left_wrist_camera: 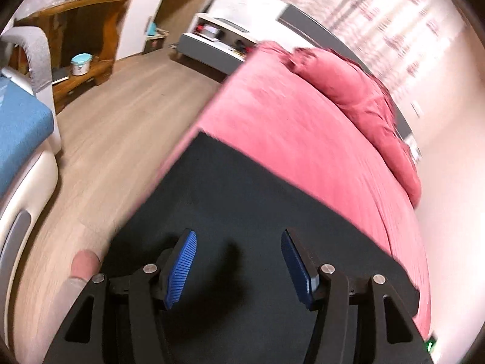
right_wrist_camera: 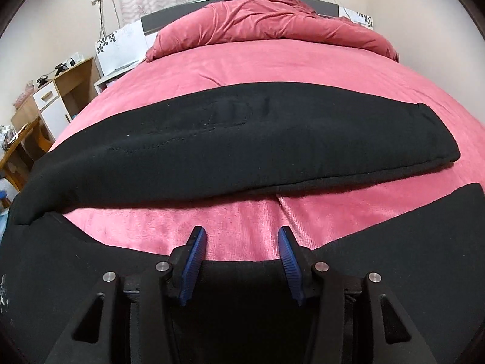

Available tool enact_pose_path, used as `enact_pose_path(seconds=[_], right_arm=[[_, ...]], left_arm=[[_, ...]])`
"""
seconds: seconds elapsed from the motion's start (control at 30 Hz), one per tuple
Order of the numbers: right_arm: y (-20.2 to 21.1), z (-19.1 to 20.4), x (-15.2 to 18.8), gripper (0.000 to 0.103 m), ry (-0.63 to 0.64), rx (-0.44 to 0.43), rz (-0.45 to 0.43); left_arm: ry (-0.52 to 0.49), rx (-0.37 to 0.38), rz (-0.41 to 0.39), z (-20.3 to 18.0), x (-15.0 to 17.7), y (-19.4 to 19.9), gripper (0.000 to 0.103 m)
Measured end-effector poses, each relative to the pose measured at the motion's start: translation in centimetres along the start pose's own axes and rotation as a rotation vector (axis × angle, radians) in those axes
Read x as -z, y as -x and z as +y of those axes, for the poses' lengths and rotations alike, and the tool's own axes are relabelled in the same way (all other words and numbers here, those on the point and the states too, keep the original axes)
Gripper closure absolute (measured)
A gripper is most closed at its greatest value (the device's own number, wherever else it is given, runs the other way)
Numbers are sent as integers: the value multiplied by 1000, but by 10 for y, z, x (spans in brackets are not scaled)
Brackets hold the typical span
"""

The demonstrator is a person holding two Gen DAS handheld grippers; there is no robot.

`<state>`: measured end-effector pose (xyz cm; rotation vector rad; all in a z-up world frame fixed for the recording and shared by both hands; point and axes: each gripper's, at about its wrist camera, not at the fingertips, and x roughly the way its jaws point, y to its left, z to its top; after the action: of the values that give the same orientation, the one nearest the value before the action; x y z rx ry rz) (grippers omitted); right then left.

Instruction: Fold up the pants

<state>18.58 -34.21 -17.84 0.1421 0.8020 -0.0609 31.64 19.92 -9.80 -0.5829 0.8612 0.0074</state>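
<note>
Lying across the pink bed (right_wrist_camera: 303, 69), black pants (right_wrist_camera: 212, 139) are seen. Left gripper (left_wrist_camera: 239, 236) and right gripper (right_wrist_camera: 242, 233) are held released, nothing clasped.

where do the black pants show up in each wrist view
Left wrist: the black pants fill the lower middle, lying at the bed's near corner under the open left gripper.
Right wrist: the pants stretch as a wide band across the middle, and again along the bottom under the open right gripper.
Shared landmark: the bunched pink duvet at the head of the bed.
</note>
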Motion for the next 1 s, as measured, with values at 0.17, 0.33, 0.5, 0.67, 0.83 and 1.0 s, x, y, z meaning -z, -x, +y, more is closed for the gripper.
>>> enact_pose_path(seconds=[0.17,0.33,0.5,0.67,0.83,1.0], right_arm=[[-3,3,4,43,20,1,8],[-5,5,5,42,23,6,2],[-6,7,4,41,26,11,0],[-9,6,3,41,21,4,-1],[-8,6,3,41,19,3,-3],[-9,6,3,41,19,3,-4]], left_arm=[[42,-54,1,15,-45,-40,43],[30,-95,39,18,-71,-86,43],[-2,-160,69,16,-78,-119,44],[19,-186,25,21,-72,-121,57],[-29,-198,-8,13,-64,-105,84],[-68,-135,-72,1,-58,-73,93]])
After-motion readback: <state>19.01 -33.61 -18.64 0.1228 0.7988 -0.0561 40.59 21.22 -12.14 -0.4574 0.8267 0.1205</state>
